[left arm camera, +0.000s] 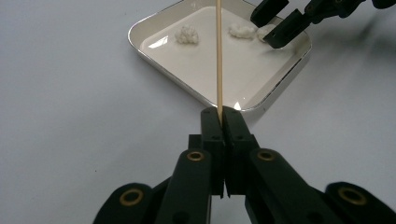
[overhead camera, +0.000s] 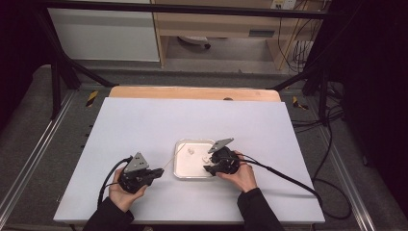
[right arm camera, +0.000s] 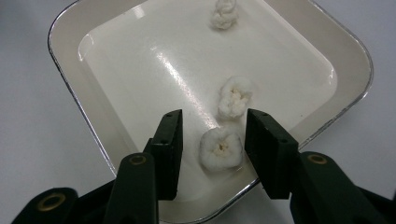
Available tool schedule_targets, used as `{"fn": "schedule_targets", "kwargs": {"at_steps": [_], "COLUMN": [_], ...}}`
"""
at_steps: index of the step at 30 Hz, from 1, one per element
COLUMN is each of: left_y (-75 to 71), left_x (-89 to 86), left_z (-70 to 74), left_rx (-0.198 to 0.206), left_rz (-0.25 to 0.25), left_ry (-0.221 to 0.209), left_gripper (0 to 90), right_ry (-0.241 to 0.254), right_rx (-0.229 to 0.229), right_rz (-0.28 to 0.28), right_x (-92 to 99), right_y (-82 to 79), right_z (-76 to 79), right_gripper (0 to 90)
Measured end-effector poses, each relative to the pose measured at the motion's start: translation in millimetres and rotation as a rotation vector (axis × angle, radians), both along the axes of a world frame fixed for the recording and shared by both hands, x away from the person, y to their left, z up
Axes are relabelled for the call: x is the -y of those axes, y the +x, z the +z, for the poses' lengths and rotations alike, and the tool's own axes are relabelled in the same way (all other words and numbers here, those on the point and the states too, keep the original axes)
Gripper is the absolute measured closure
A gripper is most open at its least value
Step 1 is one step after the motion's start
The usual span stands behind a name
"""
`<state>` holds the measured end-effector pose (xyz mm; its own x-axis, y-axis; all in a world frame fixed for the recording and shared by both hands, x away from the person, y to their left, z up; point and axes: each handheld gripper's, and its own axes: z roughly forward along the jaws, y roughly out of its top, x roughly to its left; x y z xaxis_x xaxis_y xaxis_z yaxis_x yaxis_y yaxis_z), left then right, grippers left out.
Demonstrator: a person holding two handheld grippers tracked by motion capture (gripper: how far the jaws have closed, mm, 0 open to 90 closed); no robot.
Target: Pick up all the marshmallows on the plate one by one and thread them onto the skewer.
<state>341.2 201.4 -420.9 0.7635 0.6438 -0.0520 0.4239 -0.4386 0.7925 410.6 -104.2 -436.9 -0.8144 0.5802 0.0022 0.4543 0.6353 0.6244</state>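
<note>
Item 1 – left gripper (left arm camera: 219,116): held in the person's left hand (overhead camera: 126,191) at the near-left of the table (overhead camera: 144,125); jaws pressed together, clamped on a thin wooden skewer (left arm camera: 218,56). Skewer is seen running straight out from the jaw tips, over the near rim of the tray (left arm camera: 154,65) and across its inside, passing between two of the white pieces as seen from the left gripper view.

Item 2 – right gripper (right arm camera: 212,140): held in the person's right hand (overhead camera: 243,175), tips lowered into the tray's near-right corner. Jaws part-way apart; a white marshmallow-like piece (right arm camera: 221,148) is set between them. Right jaw is seen just at the piece's side; a gap is left at the left jaw; no squeeze is visible, so not counted as gripped.

Item 3 – tray: shallow, cream-white, rounded corners, shiny rim; placed approx. mid-table, between both grippers.

Item 4 – tray contents, 3 white puffy pieces:
a) piece between the right jaws, near the tray wall
b) second piece (right arm camera: 235,99), just beyond a), close to it; contact btwn them can't be told
c) third piece (right arm camera: 224,14), well apart, toward the far side

Item 5 – table: covered w/ plain white sheet; wooden edge (overhead camera: 192,92) is exposed at the far side
</note>
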Motion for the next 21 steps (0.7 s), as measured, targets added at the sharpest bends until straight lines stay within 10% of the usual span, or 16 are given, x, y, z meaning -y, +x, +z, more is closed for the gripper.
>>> {"fn": "schedule_targets", "kwargs": {"at_steps": [21], "left_y": [-1.6], "left_x": [1.6], "left_z": [0.2], "left_rx": [0.009], "left_rz": [-0.007], "left_ry": [0.0], "left_gripper": [88.9], "right_ry": [0.051], "right_rx": [-0.025], "right_rz": [-0.027], "right_x": [3.5], "right_y": [-2.7], "right_z": [6.0], "right_gripper": [72.2]}}
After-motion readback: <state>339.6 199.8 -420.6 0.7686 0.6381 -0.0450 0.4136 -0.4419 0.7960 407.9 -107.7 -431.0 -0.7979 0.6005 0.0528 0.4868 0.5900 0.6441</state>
